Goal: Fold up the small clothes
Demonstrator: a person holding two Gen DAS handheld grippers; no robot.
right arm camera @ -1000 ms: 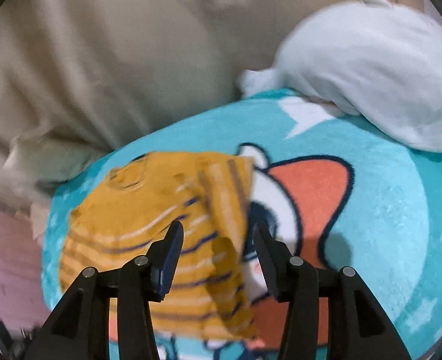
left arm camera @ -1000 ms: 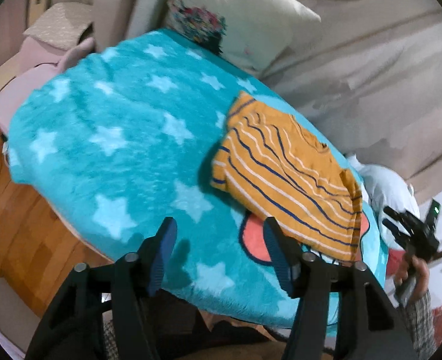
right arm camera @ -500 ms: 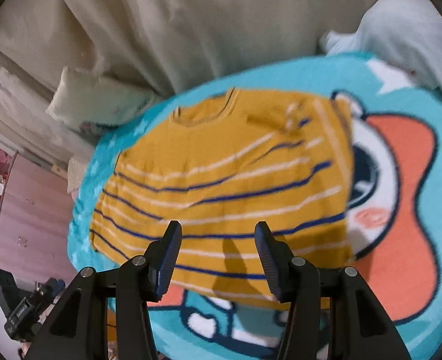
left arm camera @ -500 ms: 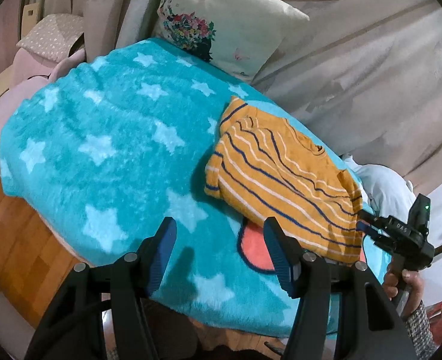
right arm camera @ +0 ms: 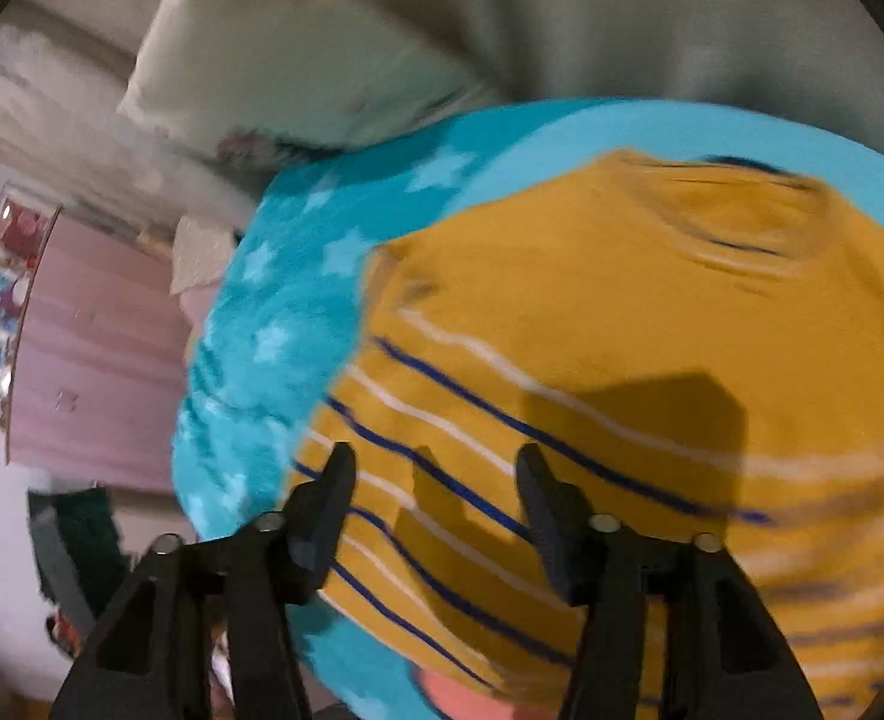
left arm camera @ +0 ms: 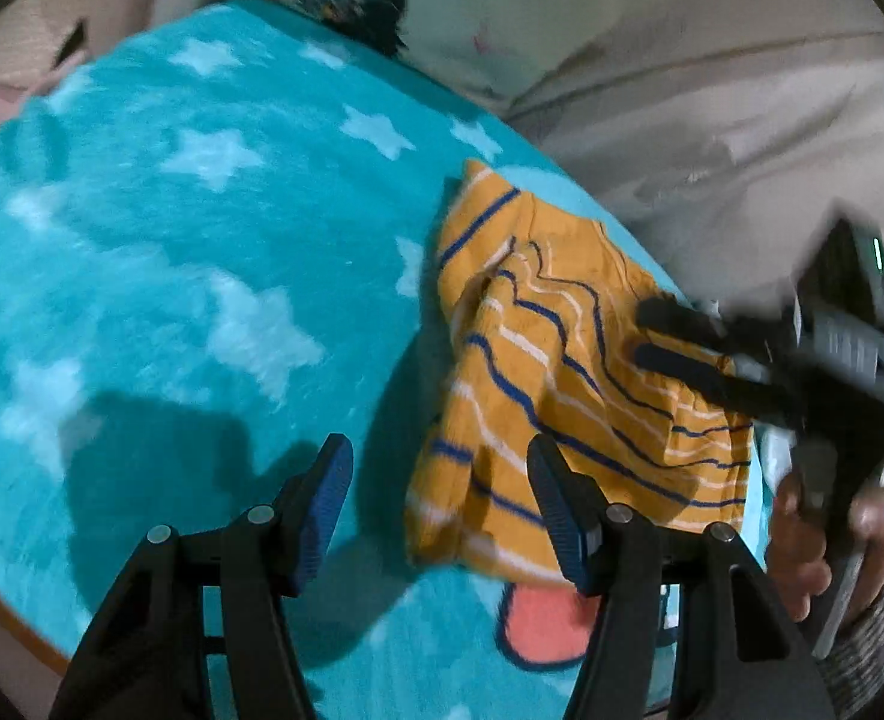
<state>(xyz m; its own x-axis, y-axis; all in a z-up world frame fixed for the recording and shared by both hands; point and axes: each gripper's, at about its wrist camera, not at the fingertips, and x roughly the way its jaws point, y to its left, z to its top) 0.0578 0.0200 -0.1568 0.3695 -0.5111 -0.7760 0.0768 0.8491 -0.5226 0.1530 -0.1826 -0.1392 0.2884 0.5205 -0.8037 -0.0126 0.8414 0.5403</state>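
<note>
Shirt: striped orange shirt (left arm camera: 562,372) lies rumpled on the blue star blanket (left arm camera: 201,240), ready for folding.
Right tongs (right arm camera: 435,504): opening over the shirt, gripping nothing.
Left tongs (left arm camera: 442,492): parted, empty, lined up on the shirt's near edge.

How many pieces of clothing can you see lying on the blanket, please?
1: a striped yellow shirt lying rumpled near the far right edge of the blanket. Anything beyond the frame edges could be hidden.

Both views are strongly blurred by motion, the edges bend, and light from above makes hard shadows.
</note>
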